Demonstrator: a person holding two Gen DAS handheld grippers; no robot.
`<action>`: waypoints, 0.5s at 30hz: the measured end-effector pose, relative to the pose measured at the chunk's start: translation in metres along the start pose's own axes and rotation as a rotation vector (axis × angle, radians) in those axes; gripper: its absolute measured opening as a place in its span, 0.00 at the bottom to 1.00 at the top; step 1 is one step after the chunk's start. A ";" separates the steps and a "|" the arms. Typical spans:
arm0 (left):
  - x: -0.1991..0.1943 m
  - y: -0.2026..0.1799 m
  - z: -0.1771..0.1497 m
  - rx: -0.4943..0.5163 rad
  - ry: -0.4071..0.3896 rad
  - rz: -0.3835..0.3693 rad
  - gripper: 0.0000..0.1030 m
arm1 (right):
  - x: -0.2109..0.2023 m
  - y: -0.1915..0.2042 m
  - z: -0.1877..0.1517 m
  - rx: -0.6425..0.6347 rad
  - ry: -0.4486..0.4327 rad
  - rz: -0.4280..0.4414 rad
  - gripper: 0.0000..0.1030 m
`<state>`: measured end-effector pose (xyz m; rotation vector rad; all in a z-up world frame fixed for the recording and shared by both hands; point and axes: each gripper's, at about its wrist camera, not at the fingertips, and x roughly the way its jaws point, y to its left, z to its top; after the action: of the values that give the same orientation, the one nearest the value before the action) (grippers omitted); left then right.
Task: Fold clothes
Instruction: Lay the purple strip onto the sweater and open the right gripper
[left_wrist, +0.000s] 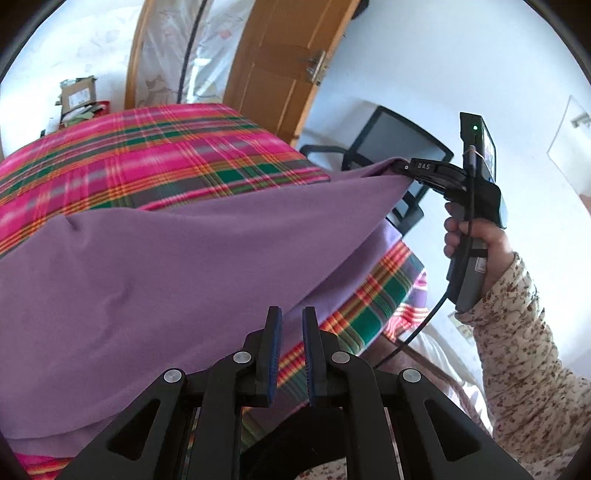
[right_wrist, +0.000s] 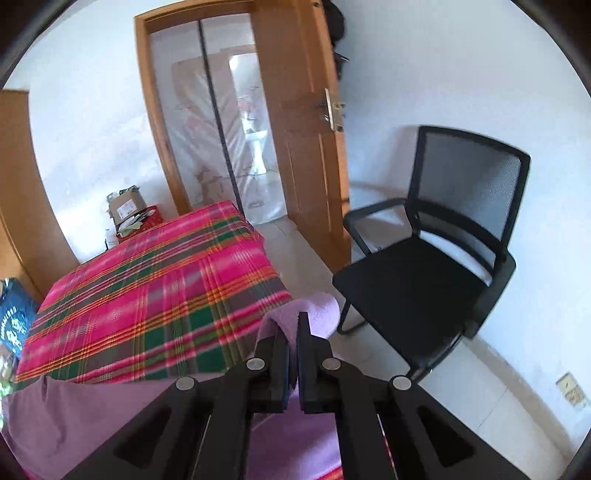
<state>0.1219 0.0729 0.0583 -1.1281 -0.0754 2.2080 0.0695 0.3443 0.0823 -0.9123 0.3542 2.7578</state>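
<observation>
A plain purple garment lies spread over a bed with a pink and green plaid cover. My right gripper, held by a hand, is shut on one corner of it and lifts that corner above the bed's right side. In the right wrist view the purple garment bunches up between the closed fingers of the right gripper. My left gripper hovers over the garment's near edge. Its jaws stand a narrow gap apart, and I see only cloth and plaid cover through the gap.
A black mesh office chair stands right of the bed on the tiled floor. Behind it an open wooden door leans against the wall. A cardboard box sits past the bed's far end. A floral sleeve fills the lower right.
</observation>
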 end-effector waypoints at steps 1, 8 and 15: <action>0.003 -0.001 -0.001 0.001 0.010 -0.005 0.11 | -0.001 -0.003 -0.004 0.006 0.002 -0.006 0.03; 0.005 0.004 -0.006 -0.004 0.028 -0.012 0.11 | 0.015 -0.022 -0.025 0.050 0.053 -0.027 0.03; -0.009 0.045 -0.020 -0.092 0.057 0.061 0.15 | 0.033 -0.027 -0.043 0.050 0.097 -0.061 0.03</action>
<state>0.1167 0.0280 0.0375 -1.2584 -0.1210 2.2445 0.0751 0.3619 0.0242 -1.0293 0.4026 2.6433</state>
